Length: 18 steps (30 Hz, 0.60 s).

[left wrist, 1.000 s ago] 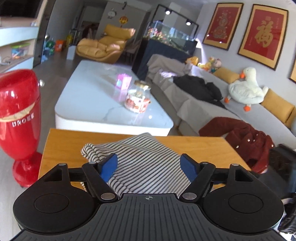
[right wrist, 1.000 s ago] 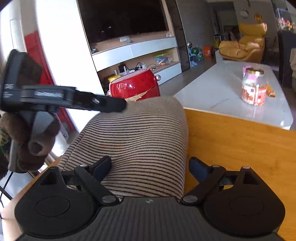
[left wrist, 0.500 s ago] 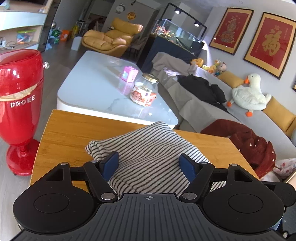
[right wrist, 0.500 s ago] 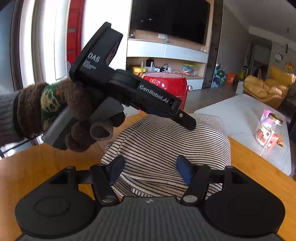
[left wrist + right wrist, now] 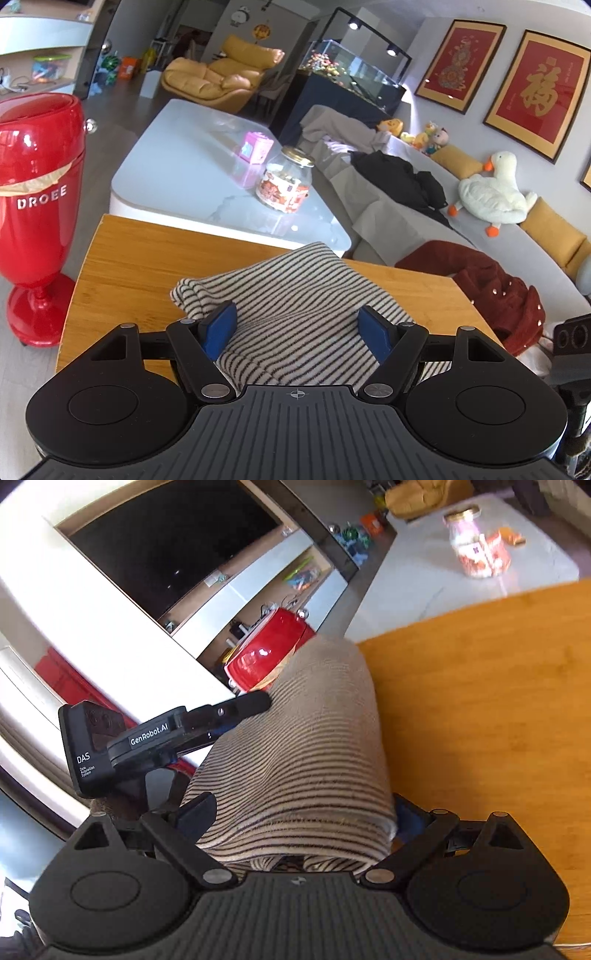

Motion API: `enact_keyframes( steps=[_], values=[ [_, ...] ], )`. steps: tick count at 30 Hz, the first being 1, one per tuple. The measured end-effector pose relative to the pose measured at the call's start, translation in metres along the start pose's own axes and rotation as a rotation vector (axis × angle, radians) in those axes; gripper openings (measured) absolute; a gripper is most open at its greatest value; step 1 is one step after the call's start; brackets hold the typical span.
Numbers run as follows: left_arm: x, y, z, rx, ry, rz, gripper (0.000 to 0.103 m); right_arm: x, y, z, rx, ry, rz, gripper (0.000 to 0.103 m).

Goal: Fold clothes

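Left wrist view: striped garment (image 5: 295, 306) bunched at centre frame on the wooden table (image 5: 147, 258). My left gripper (image 5: 295, 328) and right gripper (image 5: 299, 812) both gape wide, straddling cloth, gripping nothing. Mid-fold, I judge; next: pinch an edge, flatten.

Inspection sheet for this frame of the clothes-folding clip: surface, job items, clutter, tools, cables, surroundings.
Surface: wooden table, bare wood around the garment.
Job's things: striped garment, folded into a thick bundle on the table.
Clutter: nothing seen on the wooden table.
Tools: left tool open, fingers straddling the garment; right tool open over the garment's near end.
Cables: nothing seen near the table.
Surroundings: red bin beside the table; glass jar on the white coffee table; red coat on the sofa.
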<state>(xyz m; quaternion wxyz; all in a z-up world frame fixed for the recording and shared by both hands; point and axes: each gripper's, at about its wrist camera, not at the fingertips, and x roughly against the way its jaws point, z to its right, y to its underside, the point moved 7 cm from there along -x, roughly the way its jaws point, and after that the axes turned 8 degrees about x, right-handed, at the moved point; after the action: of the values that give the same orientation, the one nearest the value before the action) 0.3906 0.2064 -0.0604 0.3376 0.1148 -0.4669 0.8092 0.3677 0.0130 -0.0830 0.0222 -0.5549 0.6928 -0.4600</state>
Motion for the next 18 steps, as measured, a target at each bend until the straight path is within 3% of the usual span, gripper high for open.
enact_keyframes(
  steps=[4,8,11,17,18],
  values=[
    [0.000,-0.001,-0.002,0.011,-0.003,-0.001,0.081,0.007,-0.011,-0.021,0.118,0.022,0.051,0.065],
    [0.000,-0.002,-0.006,0.043,0.009,0.004,0.083,0.024,-0.008,-0.027,0.194,0.049,0.043,0.064],
    [-0.001,0.000,-0.003,0.031,0.006,0.007,0.083,0.015,0.009,-0.012,0.222,0.134,-0.006,0.064],
    [0.024,0.006,0.025,-0.085,-0.120,0.056,0.085,0.026,0.016,-0.013,0.255,0.175,0.036,0.067],
    [0.034,0.011,0.029,-0.084,-0.130,0.067,0.092,0.028,0.017,-0.015,0.277,0.185,0.038,0.067]
  ],
)
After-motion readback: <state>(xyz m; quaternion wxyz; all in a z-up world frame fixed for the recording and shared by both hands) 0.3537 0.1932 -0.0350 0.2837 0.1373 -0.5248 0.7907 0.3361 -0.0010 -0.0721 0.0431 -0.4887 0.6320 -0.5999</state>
